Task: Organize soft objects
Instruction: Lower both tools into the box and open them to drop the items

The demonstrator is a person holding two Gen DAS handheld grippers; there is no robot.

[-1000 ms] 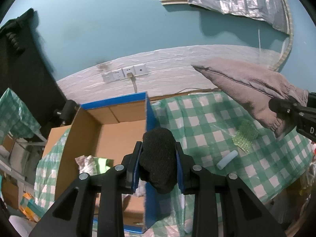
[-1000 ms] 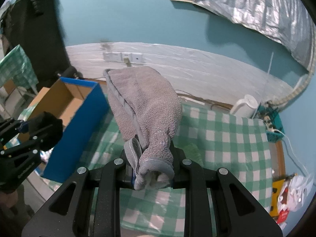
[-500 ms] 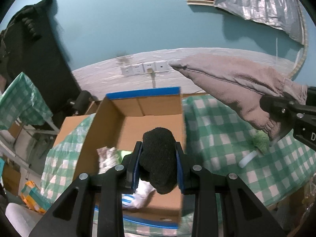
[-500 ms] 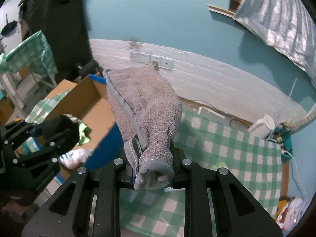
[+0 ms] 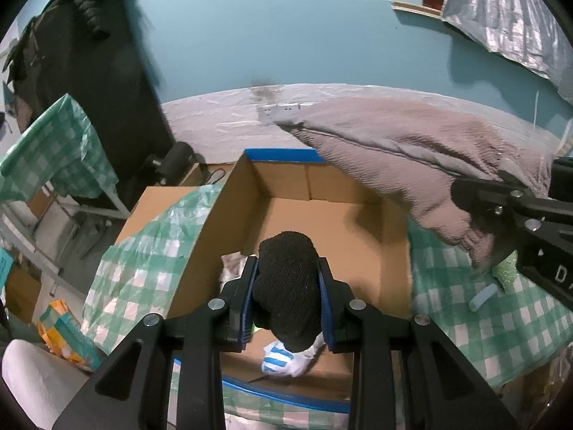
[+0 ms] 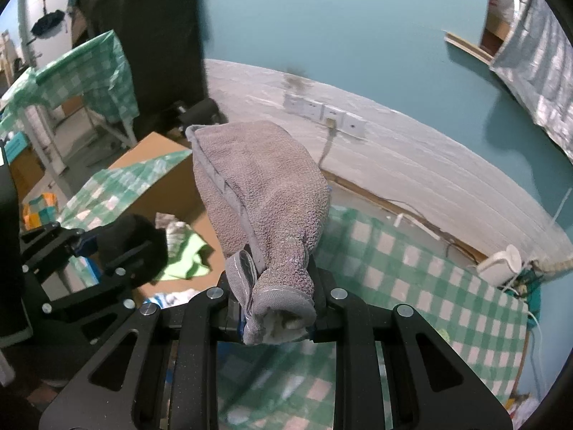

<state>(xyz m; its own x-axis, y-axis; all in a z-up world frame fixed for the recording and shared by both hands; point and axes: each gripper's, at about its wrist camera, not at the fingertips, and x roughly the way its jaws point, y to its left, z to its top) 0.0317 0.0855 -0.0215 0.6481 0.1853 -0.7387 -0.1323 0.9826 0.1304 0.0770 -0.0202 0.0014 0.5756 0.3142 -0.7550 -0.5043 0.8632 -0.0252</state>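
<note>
The left tool (image 5: 288,299) clamps a black sock (image 5: 288,286) above the open cardboard box (image 5: 322,211). The right tool (image 6: 277,302) grips a grey towel (image 6: 258,193), hanging over the box's right edge.

The box (image 5: 322,211) sits at the left end of the tabletop (image 5: 501,329), open side up; in it lie a striped cloth (image 5: 277,356) at the near wall, a crumpled cloth (image 5: 231,263) by the left wall, and a folded cloth (image 6: 186,259) between them; the left tongs (image 5: 288,295) hang over the box's near part, pinching a sock (image 5: 288,286); the right tongs (image 6: 277,302) are to their right, over the box's right wall, clamping a towel (image 6: 258,193) that sticks forward above the box; right of the box, on the tabletop, lie a scrubber (image 5: 505,276) and a small tube (image 5: 483,295) just before it; sockets (image 6: 324,116) are on the wall behind.
</note>
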